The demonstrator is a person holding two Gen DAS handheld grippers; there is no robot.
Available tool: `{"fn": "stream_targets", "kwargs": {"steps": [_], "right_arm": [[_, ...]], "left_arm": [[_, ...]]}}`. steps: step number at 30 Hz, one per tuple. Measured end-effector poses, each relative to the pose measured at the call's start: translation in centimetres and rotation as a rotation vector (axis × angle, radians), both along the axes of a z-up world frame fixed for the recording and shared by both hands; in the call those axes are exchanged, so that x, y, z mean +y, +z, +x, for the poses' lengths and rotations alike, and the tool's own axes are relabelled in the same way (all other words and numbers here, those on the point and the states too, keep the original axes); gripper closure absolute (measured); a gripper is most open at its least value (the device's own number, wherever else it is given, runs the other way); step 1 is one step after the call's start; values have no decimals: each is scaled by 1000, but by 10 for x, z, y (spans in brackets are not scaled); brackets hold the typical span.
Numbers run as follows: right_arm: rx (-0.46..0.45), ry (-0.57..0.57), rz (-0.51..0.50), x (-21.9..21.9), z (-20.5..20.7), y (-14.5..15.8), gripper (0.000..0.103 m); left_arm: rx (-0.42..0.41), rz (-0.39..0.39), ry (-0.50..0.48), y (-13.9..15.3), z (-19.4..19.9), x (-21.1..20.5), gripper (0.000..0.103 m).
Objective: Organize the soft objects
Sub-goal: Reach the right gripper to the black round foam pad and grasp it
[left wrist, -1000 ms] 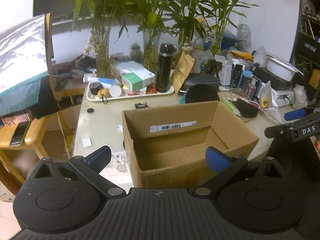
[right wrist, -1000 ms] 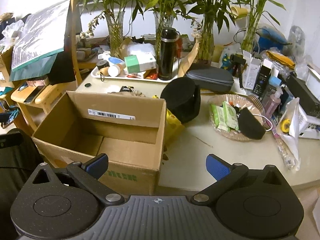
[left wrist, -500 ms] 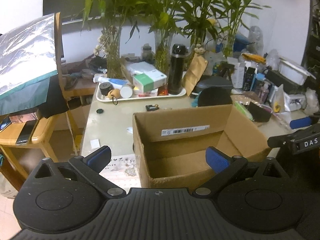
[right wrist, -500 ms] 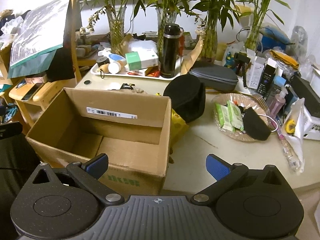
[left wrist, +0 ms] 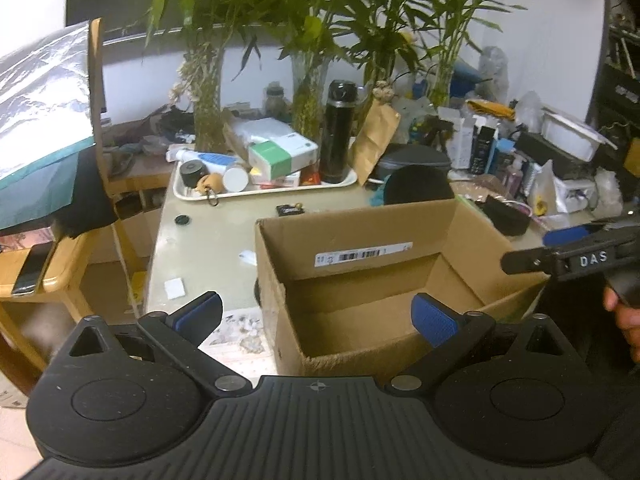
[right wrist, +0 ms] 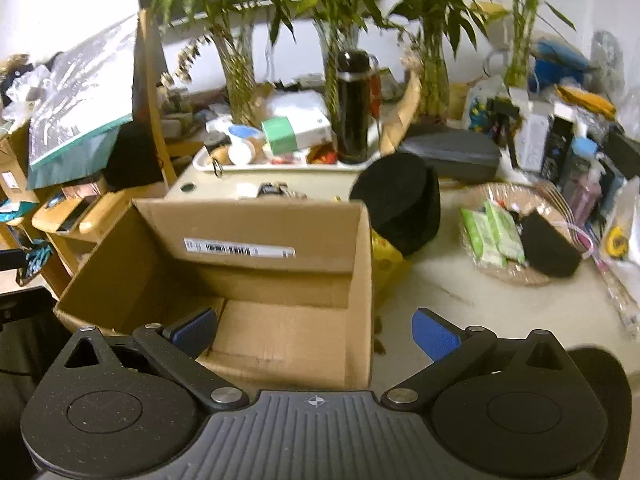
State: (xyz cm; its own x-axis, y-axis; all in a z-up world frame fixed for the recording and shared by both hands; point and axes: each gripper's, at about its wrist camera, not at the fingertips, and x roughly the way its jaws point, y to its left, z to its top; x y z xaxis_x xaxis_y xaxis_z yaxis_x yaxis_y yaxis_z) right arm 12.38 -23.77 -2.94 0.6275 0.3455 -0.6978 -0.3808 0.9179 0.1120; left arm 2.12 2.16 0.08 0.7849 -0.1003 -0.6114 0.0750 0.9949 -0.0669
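An open, empty cardboard box (left wrist: 360,264) stands on the table; it also shows in the right wrist view (right wrist: 256,240). A soft black round object (right wrist: 400,204) leans behind the box's right corner, with a yellow item (right wrist: 384,256) under it. A smaller black soft piece (right wrist: 548,244) lies in a shallow basket (right wrist: 516,276) with green packets (right wrist: 492,232). My left gripper (left wrist: 316,314) is open and empty at the box's near left corner. My right gripper (right wrist: 316,330) is open and empty over the box's near right edge; it also shows at the right of the left wrist view (left wrist: 568,256).
A white tray (left wrist: 260,192) with a black flask (left wrist: 338,132), boxes and jars sits at the back, before vases of bamboo (right wrist: 336,60). A grey case (right wrist: 452,152) and bottles crowd the right. A wooden chair (left wrist: 48,264) stands left of the table.
Both grippers have moved: the left one swung left so the box sits further right, the right one came forward over the box. Both stay open and empty.
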Motion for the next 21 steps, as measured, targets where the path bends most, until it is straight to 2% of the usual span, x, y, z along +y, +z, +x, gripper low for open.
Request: {"fn": "stream_targets", "kwargs": {"steps": [3, 9, 13, 16, 19, 21], "right_arm": [[-1, 33, 34, -3, 10, 3, 0], [59, -9, 126, -21, 41, 1, 0], [40, -26, 180, -34, 56, 2, 0], [12, -43, 182, -40, 69, 2, 0], [-32, -42, 151, -44, 79, -1, 0], [-50, -50, 134, -46, 87, -4, 0]], "left_arm": [[1, -22, -9, 1, 7, 3, 0], [-6, -39, -14, 1, 21, 8, 0], [-24, -51, -22, 3, 32, 9, 0], [-29, -54, -32, 3, 39, 11, 0], [-25, -17, 5, 2, 47, 12, 0], [-37, -19, 12, 2, 49, 14, 0]]}}
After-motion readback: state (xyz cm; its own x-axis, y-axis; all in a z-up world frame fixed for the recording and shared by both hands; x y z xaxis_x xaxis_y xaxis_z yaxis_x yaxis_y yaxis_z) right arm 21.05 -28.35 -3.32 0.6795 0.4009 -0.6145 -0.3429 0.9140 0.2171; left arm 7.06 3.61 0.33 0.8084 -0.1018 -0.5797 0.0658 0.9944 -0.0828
